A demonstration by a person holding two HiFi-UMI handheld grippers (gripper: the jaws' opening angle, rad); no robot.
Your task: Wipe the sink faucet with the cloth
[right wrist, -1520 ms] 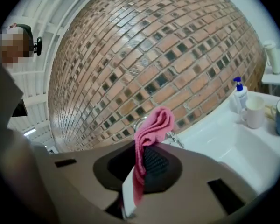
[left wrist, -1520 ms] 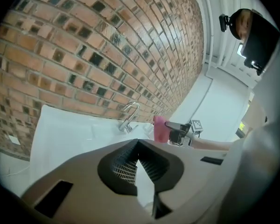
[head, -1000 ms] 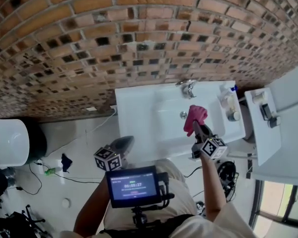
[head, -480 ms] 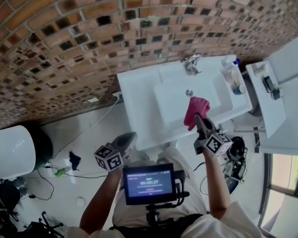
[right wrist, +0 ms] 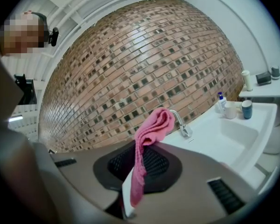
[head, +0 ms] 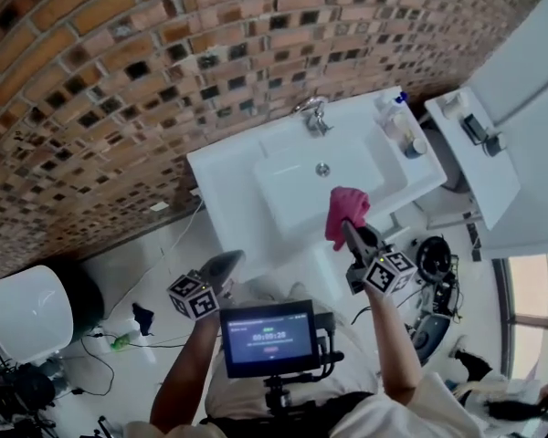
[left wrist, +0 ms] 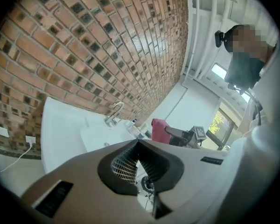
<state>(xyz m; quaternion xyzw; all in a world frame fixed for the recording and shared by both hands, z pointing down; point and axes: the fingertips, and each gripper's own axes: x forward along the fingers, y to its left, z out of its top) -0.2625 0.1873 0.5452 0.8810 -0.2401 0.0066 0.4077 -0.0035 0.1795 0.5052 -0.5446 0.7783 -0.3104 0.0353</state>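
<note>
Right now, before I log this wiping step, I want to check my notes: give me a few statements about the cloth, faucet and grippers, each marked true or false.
1. The right gripper is shut on the cloth. True.
2. The cloth touches the faucet. False: it is held apart from it, over the front of the sink.
3. The left gripper holds a sponge. False: its jaws are shut on nothing.
4. Bottles stand on the sink beside the faucet. True.
</note>
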